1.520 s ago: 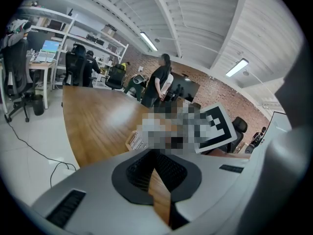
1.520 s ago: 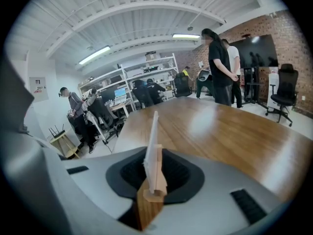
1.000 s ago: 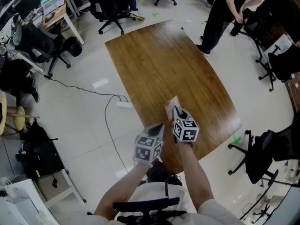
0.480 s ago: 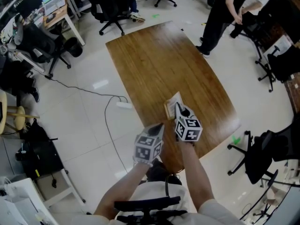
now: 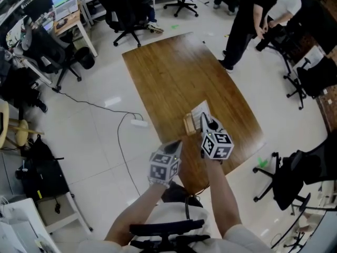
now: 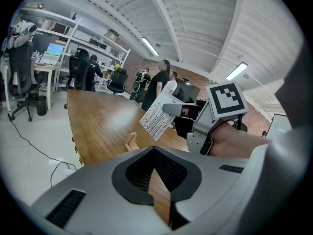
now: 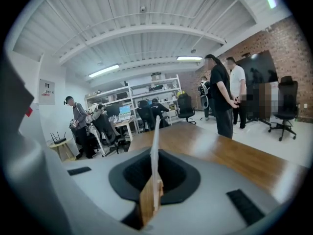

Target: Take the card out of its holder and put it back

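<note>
Left gripper (image 5: 176, 145) hangs on the near side of the holder (image 5: 189, 124), apart from it, jaws drawn close together with nothing between them. Right gripper (image 5: 205, 120) is just above the holder, jaws clamped on the card (image 5: 199, 111), which is tilted and clear of the slot. The holder rests on the wooden table (image 5: 174, 67). A standing person (image 5: 247, 15) is well beyond it.

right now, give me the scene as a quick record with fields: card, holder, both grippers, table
card: white card, out of its slot, held in the air just above the holder
holder: small wooden holder, empty, on the table near the person's edge
right gripper: right gripper, jaws shut on the card's edge
left gripper: left gripper, jaws together, nothing between them, beside the right one
table: wooden table, only the holder rests on it
</note>
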### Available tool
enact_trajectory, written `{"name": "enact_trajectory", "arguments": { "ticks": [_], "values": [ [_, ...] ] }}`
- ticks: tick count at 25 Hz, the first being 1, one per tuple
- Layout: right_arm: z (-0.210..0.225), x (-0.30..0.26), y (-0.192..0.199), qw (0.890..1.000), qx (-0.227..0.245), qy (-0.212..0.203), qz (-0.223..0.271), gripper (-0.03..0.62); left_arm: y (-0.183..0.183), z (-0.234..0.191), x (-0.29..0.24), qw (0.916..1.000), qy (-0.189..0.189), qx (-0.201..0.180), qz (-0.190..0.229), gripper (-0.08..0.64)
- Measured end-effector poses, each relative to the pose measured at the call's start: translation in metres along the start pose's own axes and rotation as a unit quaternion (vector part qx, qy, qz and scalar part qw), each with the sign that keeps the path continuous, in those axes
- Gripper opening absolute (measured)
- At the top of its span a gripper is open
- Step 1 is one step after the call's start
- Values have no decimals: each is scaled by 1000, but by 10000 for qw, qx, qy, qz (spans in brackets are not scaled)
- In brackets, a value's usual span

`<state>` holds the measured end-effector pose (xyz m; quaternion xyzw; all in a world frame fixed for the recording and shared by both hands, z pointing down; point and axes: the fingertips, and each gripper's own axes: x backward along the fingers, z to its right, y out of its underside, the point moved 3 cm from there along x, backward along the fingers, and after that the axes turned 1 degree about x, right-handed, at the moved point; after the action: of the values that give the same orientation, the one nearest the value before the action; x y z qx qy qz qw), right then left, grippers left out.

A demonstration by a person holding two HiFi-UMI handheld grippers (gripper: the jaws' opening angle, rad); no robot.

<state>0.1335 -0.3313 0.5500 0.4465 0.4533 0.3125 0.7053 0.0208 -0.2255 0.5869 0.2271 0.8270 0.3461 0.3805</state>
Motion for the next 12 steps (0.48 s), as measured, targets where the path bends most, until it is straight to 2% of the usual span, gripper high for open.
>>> {"name": "enact_trajectory", "arguments": {
  "ticks": [12],
  "values": [
    [-41, 103, -32, 9989, 70, -252, 389, 15, -26, 8, 83, 9964, -228, -173, 800, -11]
  ]
}}
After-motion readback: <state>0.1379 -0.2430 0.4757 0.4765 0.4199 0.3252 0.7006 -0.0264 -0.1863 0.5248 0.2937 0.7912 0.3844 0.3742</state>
